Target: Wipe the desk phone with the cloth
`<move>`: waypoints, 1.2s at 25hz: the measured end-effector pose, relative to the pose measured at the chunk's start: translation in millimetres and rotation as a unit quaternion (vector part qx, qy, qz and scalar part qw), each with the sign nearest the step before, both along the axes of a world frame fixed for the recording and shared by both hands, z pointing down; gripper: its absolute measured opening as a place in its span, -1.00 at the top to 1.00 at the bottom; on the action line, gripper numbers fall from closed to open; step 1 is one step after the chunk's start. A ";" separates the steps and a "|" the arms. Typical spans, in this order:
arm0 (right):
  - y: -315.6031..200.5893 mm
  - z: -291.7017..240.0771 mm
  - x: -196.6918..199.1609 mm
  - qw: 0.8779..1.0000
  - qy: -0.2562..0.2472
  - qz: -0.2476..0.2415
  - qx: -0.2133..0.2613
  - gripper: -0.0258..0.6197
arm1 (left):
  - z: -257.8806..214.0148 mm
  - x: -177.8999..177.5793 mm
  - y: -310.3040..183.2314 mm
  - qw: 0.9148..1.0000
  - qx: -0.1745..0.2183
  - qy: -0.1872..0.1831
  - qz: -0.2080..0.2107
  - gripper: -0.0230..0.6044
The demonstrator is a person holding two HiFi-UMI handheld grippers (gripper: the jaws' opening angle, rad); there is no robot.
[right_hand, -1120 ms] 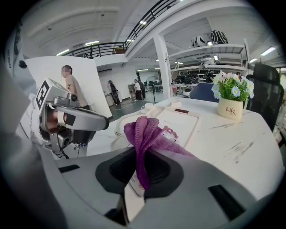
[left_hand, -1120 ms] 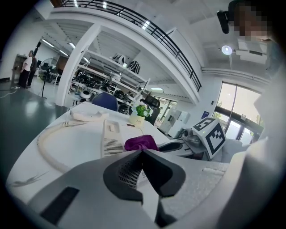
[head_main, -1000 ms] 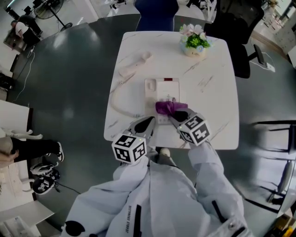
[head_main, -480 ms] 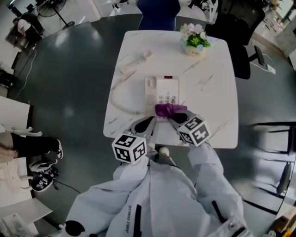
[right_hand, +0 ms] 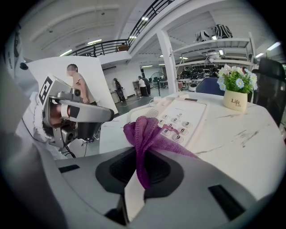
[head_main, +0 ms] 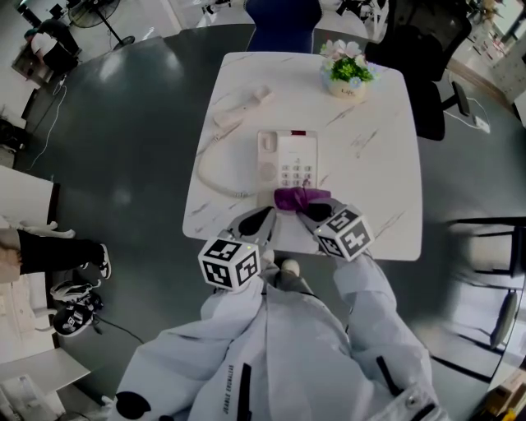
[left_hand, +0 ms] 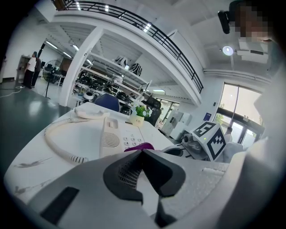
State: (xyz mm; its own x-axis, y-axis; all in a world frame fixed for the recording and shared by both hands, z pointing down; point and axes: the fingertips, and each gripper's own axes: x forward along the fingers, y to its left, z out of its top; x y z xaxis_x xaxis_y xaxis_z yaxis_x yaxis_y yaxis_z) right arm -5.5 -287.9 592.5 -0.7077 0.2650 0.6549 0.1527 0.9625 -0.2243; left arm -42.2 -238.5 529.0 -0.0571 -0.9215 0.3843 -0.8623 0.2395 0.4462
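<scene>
A white marble-patterned table (head_main: 374, 156) fills the middle of the head view, with a blue chair (head_main: 279, 20) at its far side and a black chair (head_main: 423, 57) at the far right corner. The desk phone (head_main: 283, 160) lies near the table's centre, keypad up, its cradle bare. The handset (head_main: 241, 108) lies off the hook to the far left of the base, and the coiled cord (head_main: 209, 174) sweeps in a wide loop along the phone's left side. A small pot of flowers (head_main: 346, 72) stands well apart near the far right corner. Both grippers sit at the table's near edge. The left gripper (left_hand: 142, 154) is just short of the phone's near left corner, its jaws pressed together with nothing between them. The right gripper (right_hand: 142, 154) is clenched on the purple cloth (right_hand: 145, 132) – the fabric stands up in a bunch from the pinch, and its free end drapes onto the near end of the phone beside the lowest keys
</scene>
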 end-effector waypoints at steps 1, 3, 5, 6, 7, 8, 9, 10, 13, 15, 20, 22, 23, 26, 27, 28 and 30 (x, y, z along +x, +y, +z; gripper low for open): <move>1.2 0.8 1.4 1.000 0.001 -0.001 -0.001 0.81 | 0.0 1.1 0.6 1.000 0.000 0.000 -0.001 0.93; 3.7 1.7 4.6 1.000 0.002 -0.002 -0.004 0.81 | -0.4 3.8 2.1 1.000 0.000 -0.001 -0.002 0.93; 6.7 1.9 7.6 1.000 0.003 -0.003 -0.007 0.81 | -1.0 6.6 4.2 1.000 0.000 -0.001 -0.002 0.93; 8.6 2.0 9.1 1.000 0.004 -0.004 -0.010 0.81 | -1.3 8.0 5.2 1.000 0.000 -0.001 -0.002 0.93; 10.7 2.2 10.9 1.000 0.006 -0.006 -0.012 0.81 | -1.8 9.5 6.1 1.000 0.000 -0.001 -0.002 0.93; 12.9 2.9 12.9 1.000 0.008 -0.008 -0.014 0.81 | -2.2 11.1 7.1 1.000 0.000 -0.002 -0.003 0.93; 15.1 3.8 14.9 1.000 0.010 -0.011 -0.015 0.81 | -2.7 12.5 8.1 1.000 0.000 -0.002 -0.003 0.93; 17.0 4.9 16.6 1.000 0.011 -0.014 -0.016 0.81 | -3.1 13.5 9.1 1.000 0.001 -0.003 -0.004 0.93; 20.9 6.6 21.3 1.000 0.012 -0.017 -0.023 0.81 | -4.5 15.9 11.9 1.000 0.004 -0.006 -0.009 0.94; 23.2 6.0 24.2 0.999 0.009 -0.017 -0.033 0.81 | -6.0 17.1 13.8 1.000 0.007 -0.009 -0.012 0.94; 24.7 -6.0 28.8 0.996 -0.031 0.004 -0.089 0.81 | -14.9 17.5 15.9 0.999 0.021 -0.022 -0.018 0.93; 22.3 -12.6 30.7 0.993 -0.049 0.017 -0.103 0.81 | -20.4 18.4 16.4 0.999 0.028 -0.030 -0.018 0.94; 20.8 -16.5 31.5 0.992 -0.058 0.022 -0.107 0.81 | -23.1 18.8 16.6 0.999 0.031 -0.034 -0.018 0.93; 15.5 -31.2 32.9 0.989 -0.089 0.038 -0.114 0.81 | -32.2 18.2 16.8 0.998 0.043 -0.046 -0.019 0.93; 13.6 -36.6 33.2 0.987 -0.101 0.043 -0.116 0.81 | -35.9 17.4 16.6 0.997 0.048 -0.050 -0.019 0.93; 11.8 -42.0 33.3 0.985 -0.113 0.048 -0.118 0.81 | -39.9 16.2 16.5 0.997 0.054 -0.054 -0.019 0.93; 9.2 -52.7 33.5 0.981 -0.138 0.057 -0.126 0.81 | -48.6 13.6 17.3 0.996 0.064 -0.065 -0.019 0.93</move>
